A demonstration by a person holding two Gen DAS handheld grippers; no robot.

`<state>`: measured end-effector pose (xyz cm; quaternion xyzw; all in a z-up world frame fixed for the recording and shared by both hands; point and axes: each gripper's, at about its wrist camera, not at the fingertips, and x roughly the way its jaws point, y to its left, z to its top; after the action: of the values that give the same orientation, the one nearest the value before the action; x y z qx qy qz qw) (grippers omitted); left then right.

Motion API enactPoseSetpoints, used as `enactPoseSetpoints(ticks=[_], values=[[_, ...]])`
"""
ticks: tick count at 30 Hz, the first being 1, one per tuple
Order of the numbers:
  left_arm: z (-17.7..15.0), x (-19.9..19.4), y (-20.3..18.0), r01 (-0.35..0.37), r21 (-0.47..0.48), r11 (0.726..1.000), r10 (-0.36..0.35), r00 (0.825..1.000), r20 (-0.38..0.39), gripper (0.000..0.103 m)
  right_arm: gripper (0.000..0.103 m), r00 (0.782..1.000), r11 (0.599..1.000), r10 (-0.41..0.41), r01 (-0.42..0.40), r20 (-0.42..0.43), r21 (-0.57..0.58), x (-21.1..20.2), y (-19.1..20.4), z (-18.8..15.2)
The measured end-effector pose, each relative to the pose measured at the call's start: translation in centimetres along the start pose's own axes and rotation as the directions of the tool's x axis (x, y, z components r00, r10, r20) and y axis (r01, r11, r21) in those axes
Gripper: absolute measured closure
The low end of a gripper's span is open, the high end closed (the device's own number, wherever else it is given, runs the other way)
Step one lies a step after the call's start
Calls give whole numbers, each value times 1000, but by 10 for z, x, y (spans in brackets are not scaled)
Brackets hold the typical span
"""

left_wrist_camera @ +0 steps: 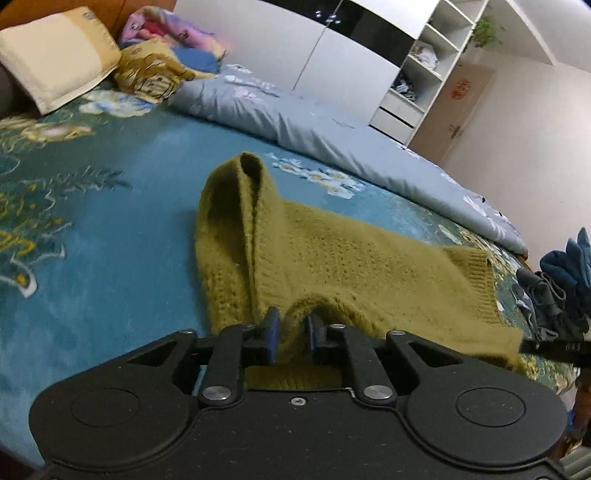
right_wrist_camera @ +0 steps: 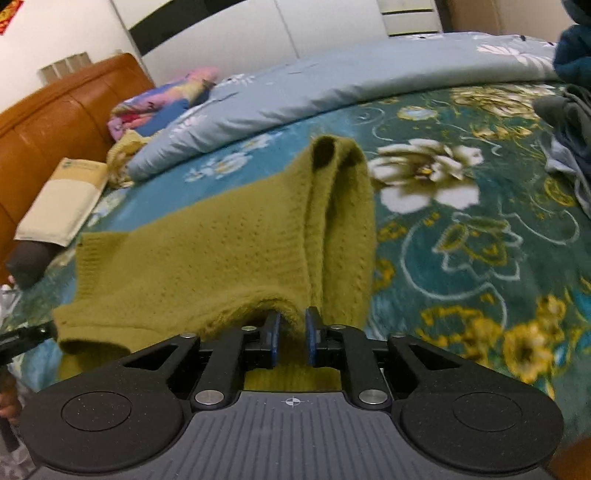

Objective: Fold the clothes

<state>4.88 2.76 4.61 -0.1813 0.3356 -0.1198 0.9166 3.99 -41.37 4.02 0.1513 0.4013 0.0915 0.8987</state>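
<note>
Pinching unlabelled olive sweater (left_wrist_camera: 332,254), both sides

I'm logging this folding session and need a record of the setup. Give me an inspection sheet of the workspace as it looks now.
Surface: bed with teal floral blanket.
Job's things: olive-green knitted sweater, near edge lifted, sleeves folded inward.
Clutter: pile of dark blue and grey clothes; cream pillow; grey-blue floral quilt; pink patterned bedding.
Grippers: left hand-held gripper and right hand-held gripper each pinch the sweater's near edge.
Cables: nothing seen.
Surroundings: brown headboard, white open shelving, door.
</note>
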Motion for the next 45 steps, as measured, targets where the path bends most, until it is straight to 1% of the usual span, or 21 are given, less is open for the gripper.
enactPoseSetpoints(ticks=[1, 3, 4, 6, 7, 9, 10, 12, 13, 15, 18, 20, 21, 22, 23, 24, 32, 36, 39, 42, 45], values=[[1, -2, 0, 4, -19, 1000, -4, 1000, -18, 70, 89, 1000, 1000, 0, 0, 10, 12, -5, 1, -2], [0, -5, 4, 15, -90, 996, -20, 998, -53, 56, 88, 999, 999, 19, -20, 30, 37, -15, 1, -5], [-1, -5, 6, 34, -132, 991, -43, 997, -66, 56, 86, 999, 997, 32, -35, 40, 63, -18, 1, -6], [-7, -4, 10, 67, -187, 980, -83, 993, -80, 50, 67, 998, 993, 54, -58, 37, 101, -17, 1, -12], [-10, -2, 7, 76, -193, 978, -96, 991, -93, 49, 60, 997, 990, 66, -69, 35, 120, -16, 2, -15], [-12, 4, 0, 86, -186, 979, -109, 988, -114, 47, 59, 996, 985, 86, -87, 19, 151, -9, 4, -21], [-13, 6, -4, 93, -184, 979, -116, 986, -119, 44, 56, 996, 983, 84, -83, 3, 162, -4, 5, -23], [-13, 11, -11, 103, -186, 977, -127, 984, -123, 35, 56, 996, 978, 87, -82, -14, 194, 7, 9, -24], [-13, 15, -13, 105, -193, 976, -130, 984, -125, 33, 56, 996, 973, 93, -88, -17, 212, 11, 10, -24], [-11, 24, -18, 109, -208, 972, -138, 981, -133, 33, 56, 995, 965, 101, -95, -13, 242, 17, 12, -24], [-10, 32, -24, 77, -221, 972, -109, 984, -139, 34, 58, 994, 955, 105, -102, 7, 277, 21, 15, -23], [-9, 34, -27, 55, -224, 973, -87, 987, -134, 41, 71, 994, 948, 107, -108, 20, 300, 24, 17, -22], [-9, 34, -28, 53, -224, 973, -84, 988, -130, 57, 79, 994, 944, 107, -110, 26, 311, 26, 18, -21], [-10, 35, -28, 56, -226, 973, -88, 987, -137, 81, 87, 993, 945, 111, -114, 28, 307, 25, 19, -22], [-10, 35, -27, 59, -228, 972, -94, 985, -147, 90, 91, 993, 946, 114, -117, 30, 302, 24, 20, -24], [-11, 35, -26, 58, -238, 970, -97, 983, -154, 93, 93, 993, 949, 113, -118, 34, 293, 25, 15, -23], [-19, 7, -27, 104, -236, 966, -141, 979, -146, 95, 95, 991, 941, 118, -133, 65, 312, 7, 7, -37], [-29, 16, -23, 62, -221, 973, -105, 976, -193, 94, 95, 993, 937, 107, -114, 39, 331, 9, 0, -50], [-35, 19, -21, 53, -213, 976, -98, 974, -204, 87, 95, 995, 931, 96, -96, 17, 352, 15, -4, -55], [-30, 17, -21, 52, -194, 980, -92, 974, -205, 85, 92, 996, 943, 87, -85, 10, 323, 13, 1, -49], [-21, 3, -25, 13, -104, 994, -29, 988, -153, 71, 88, 997, 958, 66, -71, 27, 278, 5, 6, -43]])
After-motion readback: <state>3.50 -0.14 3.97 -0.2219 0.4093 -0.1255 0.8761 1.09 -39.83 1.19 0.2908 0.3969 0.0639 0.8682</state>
